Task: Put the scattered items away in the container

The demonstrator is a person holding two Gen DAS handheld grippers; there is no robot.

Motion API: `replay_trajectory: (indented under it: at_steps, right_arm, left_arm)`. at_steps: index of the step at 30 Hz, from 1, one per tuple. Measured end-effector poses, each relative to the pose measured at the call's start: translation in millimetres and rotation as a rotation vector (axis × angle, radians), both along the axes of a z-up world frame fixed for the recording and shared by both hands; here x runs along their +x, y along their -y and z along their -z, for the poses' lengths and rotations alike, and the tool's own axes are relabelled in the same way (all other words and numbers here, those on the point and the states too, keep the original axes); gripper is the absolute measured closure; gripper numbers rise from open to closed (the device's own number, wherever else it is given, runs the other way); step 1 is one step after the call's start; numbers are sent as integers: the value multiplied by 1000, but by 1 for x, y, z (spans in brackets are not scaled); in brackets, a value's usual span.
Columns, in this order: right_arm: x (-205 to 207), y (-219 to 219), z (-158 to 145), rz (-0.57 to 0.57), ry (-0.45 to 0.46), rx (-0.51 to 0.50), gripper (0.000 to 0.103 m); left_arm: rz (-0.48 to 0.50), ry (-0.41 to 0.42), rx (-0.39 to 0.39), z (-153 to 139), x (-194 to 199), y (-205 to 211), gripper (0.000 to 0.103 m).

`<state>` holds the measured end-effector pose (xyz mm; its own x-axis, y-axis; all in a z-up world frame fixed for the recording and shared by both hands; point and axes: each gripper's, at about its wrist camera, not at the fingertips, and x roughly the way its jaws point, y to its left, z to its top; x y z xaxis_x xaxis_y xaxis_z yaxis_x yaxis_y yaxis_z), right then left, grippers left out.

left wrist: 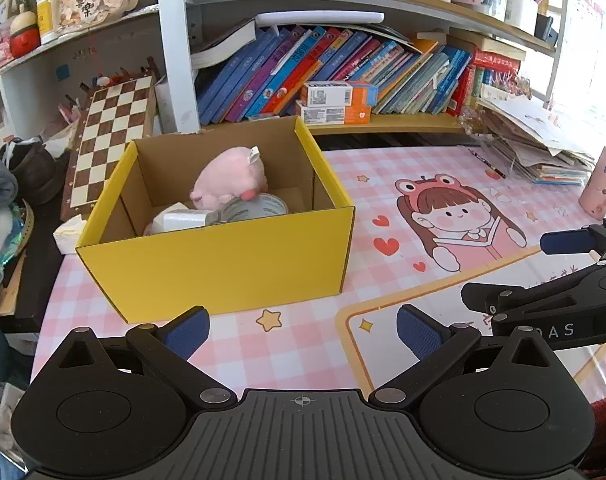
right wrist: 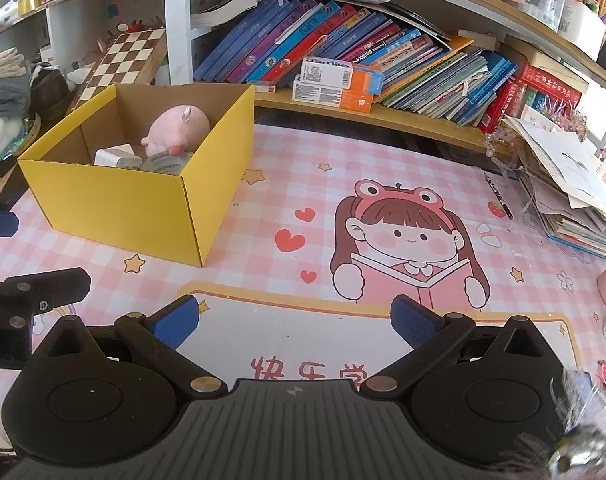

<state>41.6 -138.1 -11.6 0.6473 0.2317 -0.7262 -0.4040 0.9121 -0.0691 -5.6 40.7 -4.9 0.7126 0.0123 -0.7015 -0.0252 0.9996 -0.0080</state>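
Sitting in the yellow box [left wrist: 223, 264] far left, the pink plush [left wrist: 231, 178] looks soft, light, best pinched mid-body; left gripper [left wrist: 301, 330] and right gripper [right wrist: 295, 320] are held spread, empty.

Your left claw [left wrist: 303, 330] is spread wide with nothing between its pads, and your right claw [right wrist: 295, 322] beside it is equally spread and unloaded
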Motion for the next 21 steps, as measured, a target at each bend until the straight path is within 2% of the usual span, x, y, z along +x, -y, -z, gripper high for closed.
replay_trajectory:
  at_steps: [21]
  right_arm:
    - [4,0,0,-1,-5,-4,0]
  left_arm:
    - [14,-10,2,2,4,1,1]
